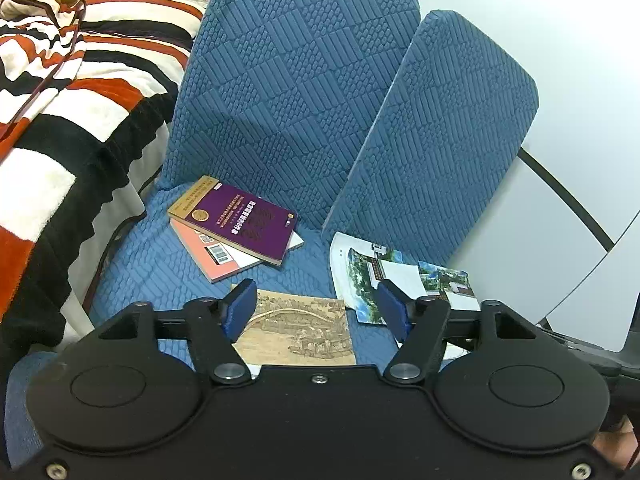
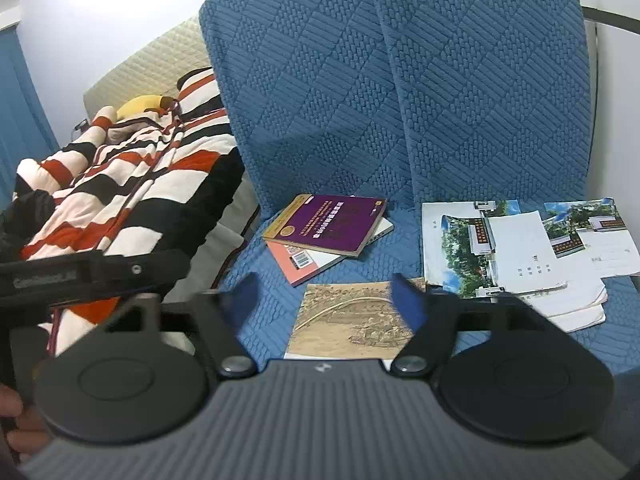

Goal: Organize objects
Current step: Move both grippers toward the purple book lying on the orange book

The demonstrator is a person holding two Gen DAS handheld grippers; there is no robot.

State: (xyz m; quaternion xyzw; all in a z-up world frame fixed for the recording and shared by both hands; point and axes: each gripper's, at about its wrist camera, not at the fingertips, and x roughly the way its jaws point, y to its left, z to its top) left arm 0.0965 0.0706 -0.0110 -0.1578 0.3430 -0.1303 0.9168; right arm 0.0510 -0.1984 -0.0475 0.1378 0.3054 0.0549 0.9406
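Both empty, the left hand-held gripper (image 1: 318,310) and right hand-held gripper (image 2: 326,306) hover wide open over the tan book (image 1: 298,326) on the blue seat (image 1: 132,280), likely due next for stacking on the purple book (image 1: 240,220)

Glossy purple book (image 1: 236,220) cover, textured blue sofa cloth (image 1: 288,80), seemingly matt.

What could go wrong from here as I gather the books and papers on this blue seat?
The purple book sits skewed on the pink book, overhanging it, so lifting the lower one could slide the top one off. The photo booklets overlap loosely in a fan; a pinch on one may drag or scatter the rest. Both tools, left and right, hang open above the thin tan painting book, which lies flat on soft fabric, hard to get under.
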